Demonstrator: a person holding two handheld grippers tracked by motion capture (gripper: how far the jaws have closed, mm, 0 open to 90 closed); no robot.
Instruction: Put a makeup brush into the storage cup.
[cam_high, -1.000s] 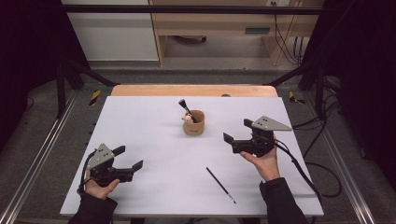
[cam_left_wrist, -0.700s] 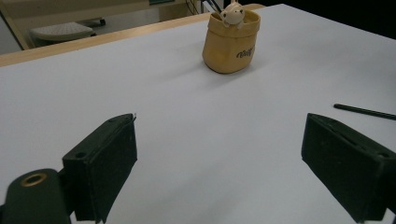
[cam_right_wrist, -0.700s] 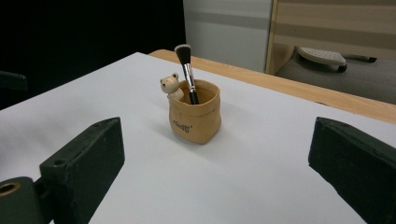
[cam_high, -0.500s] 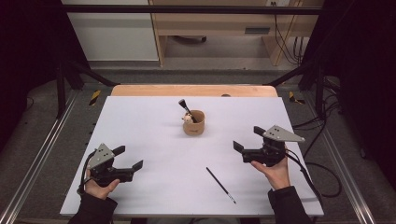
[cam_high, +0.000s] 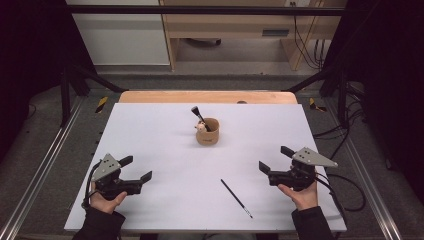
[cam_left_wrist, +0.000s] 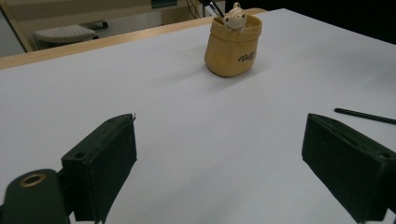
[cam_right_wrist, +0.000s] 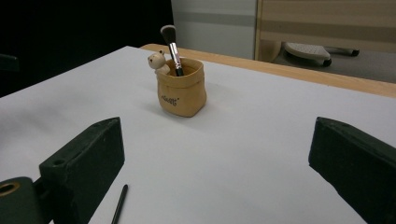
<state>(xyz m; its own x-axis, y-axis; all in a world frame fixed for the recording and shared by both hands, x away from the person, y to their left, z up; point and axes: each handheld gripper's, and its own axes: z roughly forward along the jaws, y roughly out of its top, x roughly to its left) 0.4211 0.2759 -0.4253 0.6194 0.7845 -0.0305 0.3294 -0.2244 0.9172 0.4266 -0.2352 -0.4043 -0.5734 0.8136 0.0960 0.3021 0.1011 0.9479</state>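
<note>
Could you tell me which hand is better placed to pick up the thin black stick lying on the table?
Probably the right: the right tool is open and nearer the stick than the left tool.

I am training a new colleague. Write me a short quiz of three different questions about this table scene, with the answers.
1. True or false: the thin black pencil lying on the white table is held by the right gripper.
2. Multiple choice: what stands in the small tan bag-shaped holder? A) a black-handled makeup brush B) a pair of scissors C) a ruler
3. Fill in: the jaws of the left gripper are ____.

Key
1. False: the pencil lies alone on the table, between the two grippers and nearer the right one.
2. A; a small pale animal figure sits at the rim beside it.
3. Open, with nothing between them.
</note>
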